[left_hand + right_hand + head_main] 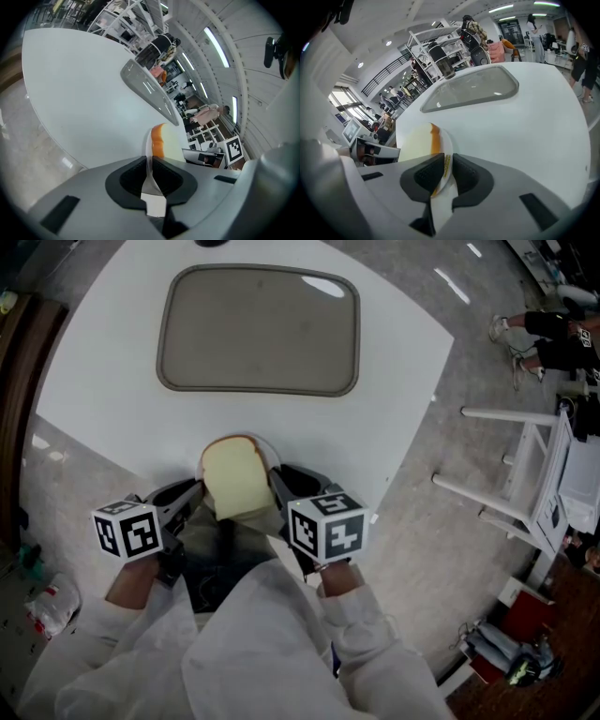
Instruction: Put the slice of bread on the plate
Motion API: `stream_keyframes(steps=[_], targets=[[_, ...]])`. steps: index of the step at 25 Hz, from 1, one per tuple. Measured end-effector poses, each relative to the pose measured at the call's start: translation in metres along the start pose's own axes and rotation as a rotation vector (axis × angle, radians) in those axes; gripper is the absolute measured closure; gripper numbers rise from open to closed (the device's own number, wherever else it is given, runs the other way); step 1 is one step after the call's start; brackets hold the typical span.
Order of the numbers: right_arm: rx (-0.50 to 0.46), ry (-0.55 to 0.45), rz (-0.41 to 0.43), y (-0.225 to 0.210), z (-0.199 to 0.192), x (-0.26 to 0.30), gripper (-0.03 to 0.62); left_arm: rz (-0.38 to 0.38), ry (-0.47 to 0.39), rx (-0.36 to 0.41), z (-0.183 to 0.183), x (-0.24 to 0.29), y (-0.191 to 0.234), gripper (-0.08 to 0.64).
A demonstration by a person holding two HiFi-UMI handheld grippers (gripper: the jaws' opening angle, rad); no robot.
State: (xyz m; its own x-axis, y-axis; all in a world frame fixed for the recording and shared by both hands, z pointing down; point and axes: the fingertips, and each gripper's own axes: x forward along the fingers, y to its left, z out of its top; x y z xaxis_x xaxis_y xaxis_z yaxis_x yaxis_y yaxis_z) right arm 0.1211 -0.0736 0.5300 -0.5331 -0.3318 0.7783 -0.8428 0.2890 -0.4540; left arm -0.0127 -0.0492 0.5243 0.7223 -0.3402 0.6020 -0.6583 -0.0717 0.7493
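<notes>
A slice of bread [234,479] with a tan crust lies on a small white plate [271,447] at the near edge of the white table [403,418]. My left gripper [192,495] is shut on the plate's left rim, my right gripper [281,486] on its right rim. In the left gripper view the thin plate rim [146,151] runs between the shut pads of the left gripper [149,165], with the bread's orange crust [158,140] just beyond. The right gripper view shows the right gripper [445,171] pinching the plate's rim [446,145], with the bread [415,140] on top.
A large grey tray [258,329] lies empty at the far side of the table, also in the left gripper view as the tray [150,89] and in the right gripper view as the tray [473,89]. A white rack [534,474] stands on the floor to the right. A person's legs [548,334] show at the upper right.
</notes>
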Motion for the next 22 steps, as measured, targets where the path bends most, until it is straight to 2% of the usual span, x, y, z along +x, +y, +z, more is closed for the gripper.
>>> stream_keyframes(steps=[5, 15, 19, 22], targets=[[0.023, 0.013, 0.031, 0.0, 0.001, -0.002, 0.535, -0.017, 0.002, -0.003, 0.002, -0.002, -0.004, 0.522], [0.006, 0.025, 0.009, 0.002, 0.012, -0.004, 0.537, 0.008, 0.005, 0.024, 0.016, -0.004, -0.007, 0.525], [0.031, 0.027, 0.028, 0.003, 0.022, -0.008, 0.541, -0.001, 0.032, 0.011, 0.023, -0.004, -0.003, 0.525], [0.056, 0.035, 0.055, 0.005, 0.035, -0.005, 0.545, -0.039, 0.056, 0.017, 0.041, -0.004, -0.01, 0.525]])
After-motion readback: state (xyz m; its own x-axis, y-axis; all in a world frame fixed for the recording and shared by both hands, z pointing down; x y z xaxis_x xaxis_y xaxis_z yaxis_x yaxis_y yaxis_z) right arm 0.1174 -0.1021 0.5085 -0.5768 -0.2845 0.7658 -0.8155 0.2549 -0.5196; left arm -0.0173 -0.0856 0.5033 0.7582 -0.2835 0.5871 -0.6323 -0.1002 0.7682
